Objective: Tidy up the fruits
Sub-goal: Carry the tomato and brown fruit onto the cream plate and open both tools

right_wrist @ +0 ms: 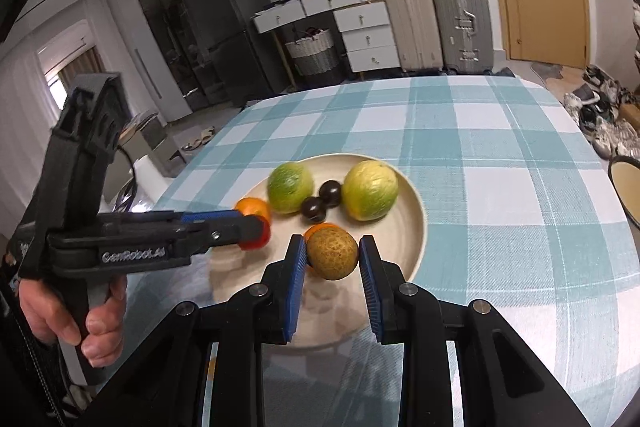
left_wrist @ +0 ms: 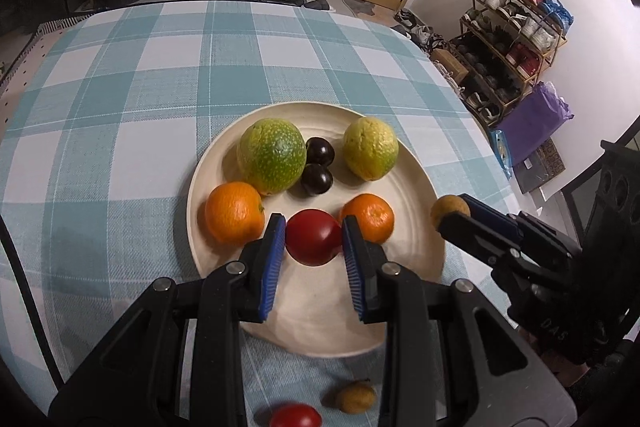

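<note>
Here, over the cream plate (left_wrist: 424, 195) on the checked tablecloth (left_wrist: 120, 87): left gripper (left_wrist: 314, 227) clamped on a red tomato (left_wrist: 312, 241), right gripper (right_wrist: 332, 247) clamped on a small brown fruit (right_wrist: 332, 253), with oranges (left_wrist: 234, 211), green citrus (left_wrist: 272, 155) and dark plums (left_wrist: 318, 165) lying on the plate.

A lived-in home: suitcases (right_wrist: 436, 19), shoe rack (left_wrist: 516, 39), fridge (right_wrist: 224, 23), checked tablecloth (left_wrist: 160, 75).

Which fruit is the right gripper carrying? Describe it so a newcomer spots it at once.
Find the cream plate on the checked tablecloth. Above its near edge, the right gripper pinches a small round fruit. It alone is dull tan-brown and rough-skinned, unlike the shiny red tomato in the left gripper.
</note>
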A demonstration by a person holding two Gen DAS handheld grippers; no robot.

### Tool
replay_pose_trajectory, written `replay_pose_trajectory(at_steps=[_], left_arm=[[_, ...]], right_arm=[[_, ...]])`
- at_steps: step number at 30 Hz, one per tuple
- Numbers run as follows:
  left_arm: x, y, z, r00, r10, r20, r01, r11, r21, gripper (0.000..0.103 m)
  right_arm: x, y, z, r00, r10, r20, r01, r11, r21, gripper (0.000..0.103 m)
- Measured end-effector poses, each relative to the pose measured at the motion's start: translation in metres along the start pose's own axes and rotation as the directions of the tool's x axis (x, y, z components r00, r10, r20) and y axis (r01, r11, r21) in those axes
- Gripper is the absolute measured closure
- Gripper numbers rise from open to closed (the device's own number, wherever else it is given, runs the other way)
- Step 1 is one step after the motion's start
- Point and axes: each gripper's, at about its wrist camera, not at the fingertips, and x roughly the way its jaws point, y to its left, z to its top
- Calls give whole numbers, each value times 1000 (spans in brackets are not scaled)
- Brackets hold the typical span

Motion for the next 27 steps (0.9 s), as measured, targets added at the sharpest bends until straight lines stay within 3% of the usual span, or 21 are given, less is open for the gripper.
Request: replay_pose_trajectory(at_steps=[12,27], left_arm=[[23,-1,13,1000,-18,-11,18,1000,9,77],[35,-3,18,1000,-18,-25,19,1000,11,77]], right_arm=[[29,-23,11,999,-22,-42,24,998,60,75],[51,-25,16,997,-32,-63,36,998,50,75]])
